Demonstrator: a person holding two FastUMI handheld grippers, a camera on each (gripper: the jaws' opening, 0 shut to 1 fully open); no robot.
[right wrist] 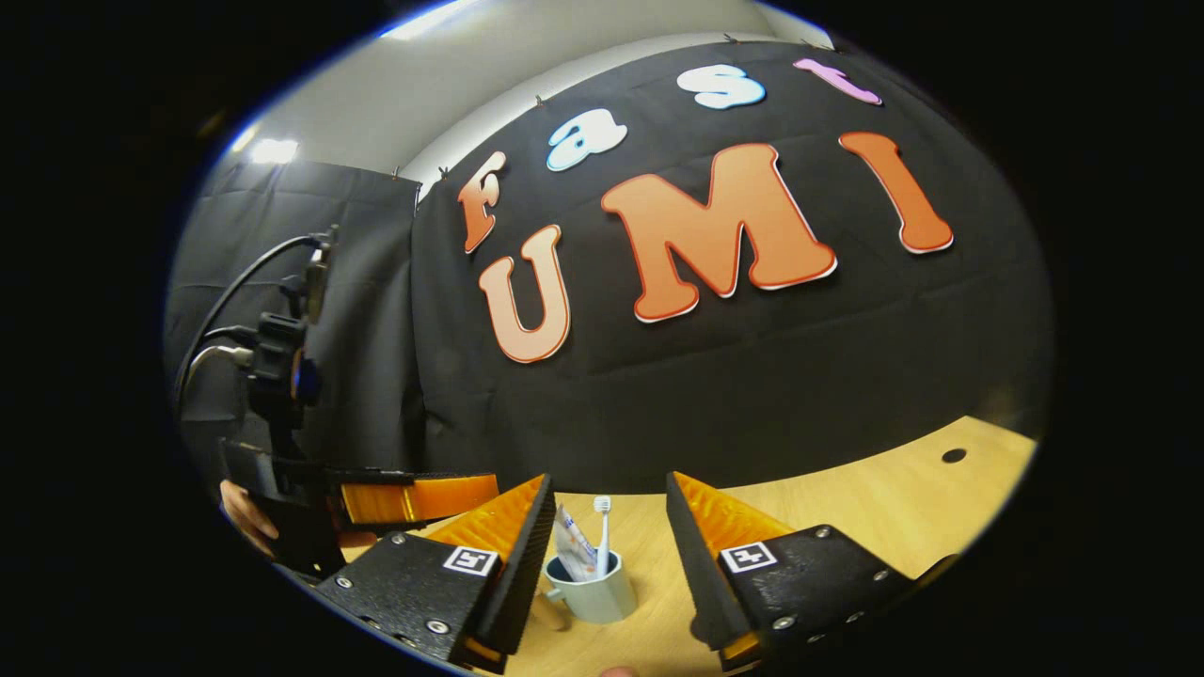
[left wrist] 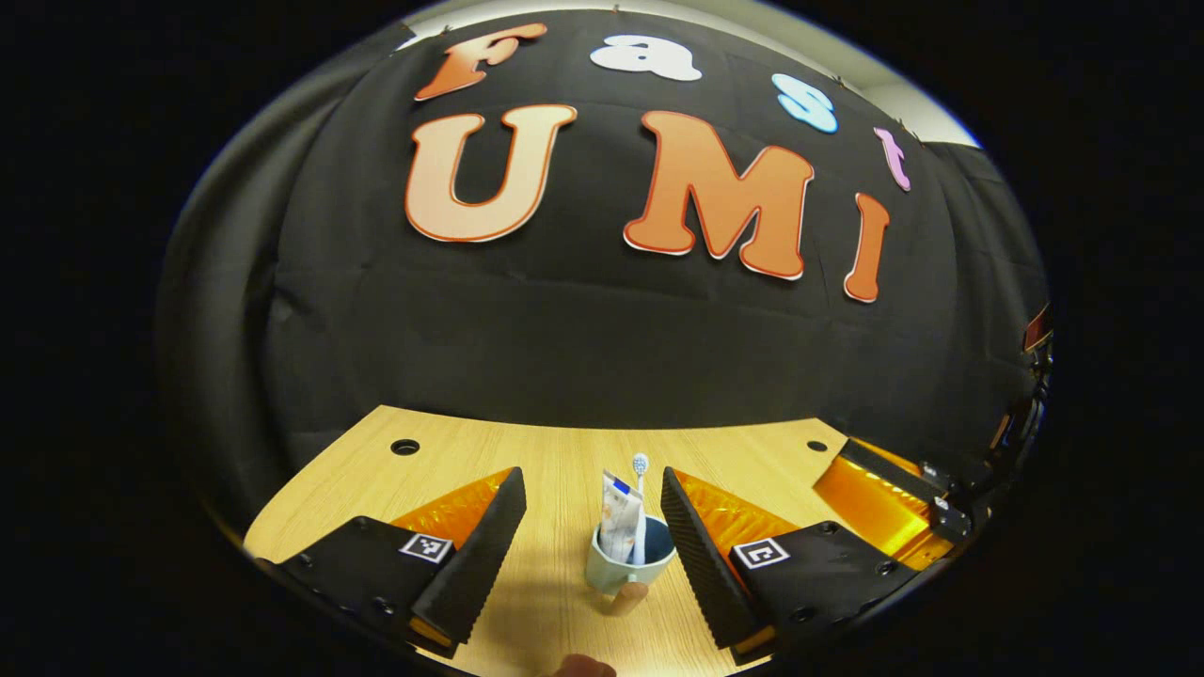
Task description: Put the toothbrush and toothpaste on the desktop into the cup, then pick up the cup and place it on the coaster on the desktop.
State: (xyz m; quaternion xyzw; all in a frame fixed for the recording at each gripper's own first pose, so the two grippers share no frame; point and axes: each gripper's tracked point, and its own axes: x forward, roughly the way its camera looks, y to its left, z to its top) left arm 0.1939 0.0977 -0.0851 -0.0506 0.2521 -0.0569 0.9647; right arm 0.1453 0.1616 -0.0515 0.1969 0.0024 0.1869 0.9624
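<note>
Both items, toothbrush (left wrist: 640, 467) and toothpaste (left wrist: 619, 517), are standing in the cup (left wrist: 628, 567); I'm holding both grippers (left wrist: 593, 555) (right wrist: 607, 564) spread; coaster placement is remaining.

Left gripper view low over the tabletop (left wrist: 451, 451), facing the far edge and cloth wall, cup (left wrist: 628, 564) close ahead, right gripper view likewise low, angled from the right, sharing the cup (right wrist: 594, 588) and wall.

toothbrush (left wrist: 640, 467) and toothpaste (left wrist: 620, 517) stand in the cup (left wrist: 628, 568); cup on the desktop (left wrist: 564, 451).
</note>
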